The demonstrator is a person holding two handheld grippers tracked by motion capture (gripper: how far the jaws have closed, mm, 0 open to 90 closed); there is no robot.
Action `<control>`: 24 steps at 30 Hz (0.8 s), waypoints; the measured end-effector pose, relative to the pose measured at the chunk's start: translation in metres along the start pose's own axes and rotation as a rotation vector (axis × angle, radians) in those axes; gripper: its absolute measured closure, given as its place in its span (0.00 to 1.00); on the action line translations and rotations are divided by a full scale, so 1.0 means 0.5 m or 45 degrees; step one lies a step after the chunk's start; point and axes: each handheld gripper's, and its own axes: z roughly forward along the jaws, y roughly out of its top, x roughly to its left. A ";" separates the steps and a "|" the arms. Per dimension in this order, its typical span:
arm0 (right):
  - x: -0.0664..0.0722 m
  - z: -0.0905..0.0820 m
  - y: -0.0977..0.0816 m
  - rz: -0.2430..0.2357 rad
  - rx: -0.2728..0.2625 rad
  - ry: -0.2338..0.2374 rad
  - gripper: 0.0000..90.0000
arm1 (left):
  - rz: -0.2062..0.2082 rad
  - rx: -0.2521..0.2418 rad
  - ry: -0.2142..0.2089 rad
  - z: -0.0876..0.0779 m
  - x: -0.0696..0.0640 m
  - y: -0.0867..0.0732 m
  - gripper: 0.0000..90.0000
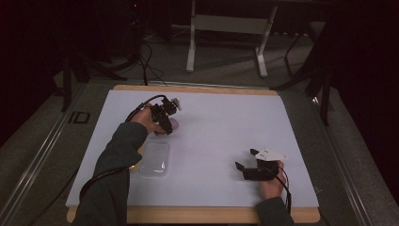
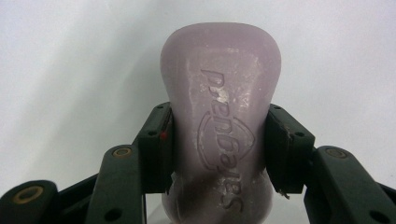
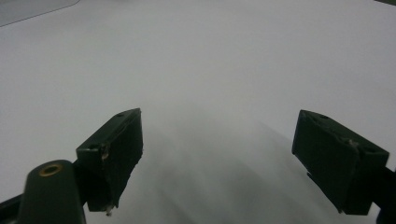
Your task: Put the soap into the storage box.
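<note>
Left claw (image 2: 217,149) clamps soap bar (image 2: 220,107), lengthwise pointing away.

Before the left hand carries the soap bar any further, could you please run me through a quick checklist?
1. Left gripper shut on the lilac soap bar: ok.
2. Pads seated on the bar's narrow waist, both sides: ok.
3. Clear plastic tray open on the white table beside the left forearm: ok.
4. Tray interior free: cannot tell.
5. Right gripper open, holding nothing, apart from the tray: ok.
</note>
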 end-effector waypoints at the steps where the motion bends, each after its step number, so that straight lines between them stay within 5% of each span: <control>1: 0.000 0.000 0.000 0.000 0.001 -0.001 0.18 | -0.006 0.005 0.009 -0.006 -0.001 -0.006 0.55; 24: 0.001 -0.001 0.000 -0.003 -0.008 -0.007 0.18 | -0.133 -0.019 0.014 -0.042 0.013 -0.073 0.55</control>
